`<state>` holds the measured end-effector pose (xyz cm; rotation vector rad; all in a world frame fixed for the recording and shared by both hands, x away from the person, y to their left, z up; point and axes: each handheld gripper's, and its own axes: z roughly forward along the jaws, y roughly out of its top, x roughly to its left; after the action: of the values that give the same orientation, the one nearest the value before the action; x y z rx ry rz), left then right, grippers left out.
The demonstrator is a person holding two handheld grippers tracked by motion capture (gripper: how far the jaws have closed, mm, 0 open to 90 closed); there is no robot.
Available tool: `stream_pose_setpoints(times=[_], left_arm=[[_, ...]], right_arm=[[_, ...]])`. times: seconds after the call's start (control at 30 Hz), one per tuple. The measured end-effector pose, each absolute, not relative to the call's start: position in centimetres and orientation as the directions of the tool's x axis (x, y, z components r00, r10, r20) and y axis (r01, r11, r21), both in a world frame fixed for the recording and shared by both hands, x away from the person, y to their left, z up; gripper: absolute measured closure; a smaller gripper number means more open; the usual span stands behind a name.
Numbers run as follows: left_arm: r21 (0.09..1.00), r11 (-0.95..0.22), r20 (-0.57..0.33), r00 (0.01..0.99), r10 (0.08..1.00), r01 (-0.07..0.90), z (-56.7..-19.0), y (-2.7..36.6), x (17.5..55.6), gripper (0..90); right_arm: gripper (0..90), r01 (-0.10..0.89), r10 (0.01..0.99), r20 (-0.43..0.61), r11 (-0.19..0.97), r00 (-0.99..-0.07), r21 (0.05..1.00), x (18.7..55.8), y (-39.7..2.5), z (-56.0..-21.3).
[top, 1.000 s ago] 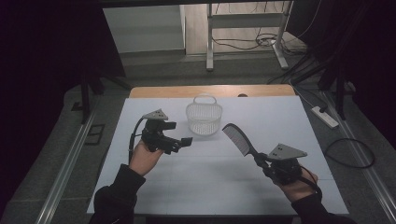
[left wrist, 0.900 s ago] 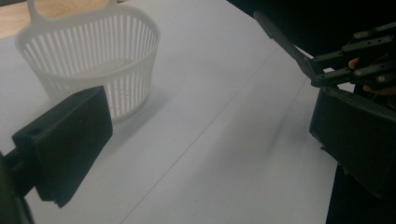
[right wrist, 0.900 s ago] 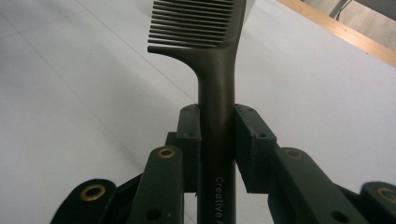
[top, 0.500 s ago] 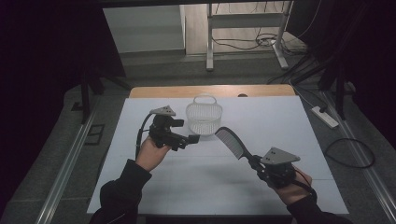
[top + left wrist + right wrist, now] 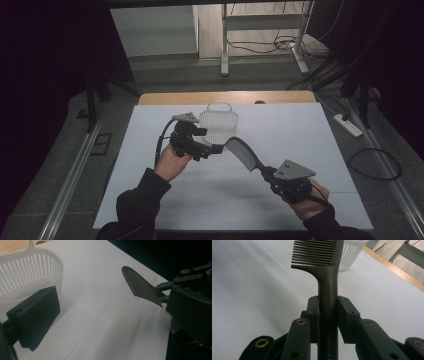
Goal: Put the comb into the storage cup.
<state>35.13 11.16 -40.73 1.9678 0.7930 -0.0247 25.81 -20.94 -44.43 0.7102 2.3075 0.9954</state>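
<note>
High view is showing the right gripper, jaws pinching the dark comb by its handle, carrying it closer toward the white basket while the left gripper, jaws spread, is advancing to meet it, likely a handover.

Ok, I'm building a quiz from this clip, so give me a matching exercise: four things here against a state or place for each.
Things:
1. comb
2. basket
3. left gripper
4. right gripper

States:
A. white, standing on the table, nothing in it
B. shut on a dark handle
C. held up off the table, teeth end free
D. near the basket, holding nothing

Pairs: 1-C, 2-A, 3-D, 4-B
</note>
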Motion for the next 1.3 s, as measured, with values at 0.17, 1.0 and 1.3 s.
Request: stream_pose_setpoints(times=[0.17, 1.0, 1.3], left_arm=[[0.772, -0.299, -0.363, 0.776, 0.516, 0.56, -41.0, 10.9, 35.0, 0.0], [0.706, -0.28, -0.52, 0.744, 0.419, 0.65, -41.8, 9.4, 35.6, 2.0], [0.655, -0.228, -0.641, 0.689, 0.339, 0.721, -42.1, 10.2, 36.0, 56.6]], right_arm=[[72.2, 0.237, 0.625, -0.265, 0.602, -0.735, 0.763, 25.6, -20.4, -44.5], [72.2, 0.157, 0.556, -0.297, 0.627, -0.777, 0.763, 24.5, -18.7, -44.7], [72.2, 0.143, 0.552, -0.311, 0.63, -0.774, 0.763, 24.4, -18.6, -44.8]])
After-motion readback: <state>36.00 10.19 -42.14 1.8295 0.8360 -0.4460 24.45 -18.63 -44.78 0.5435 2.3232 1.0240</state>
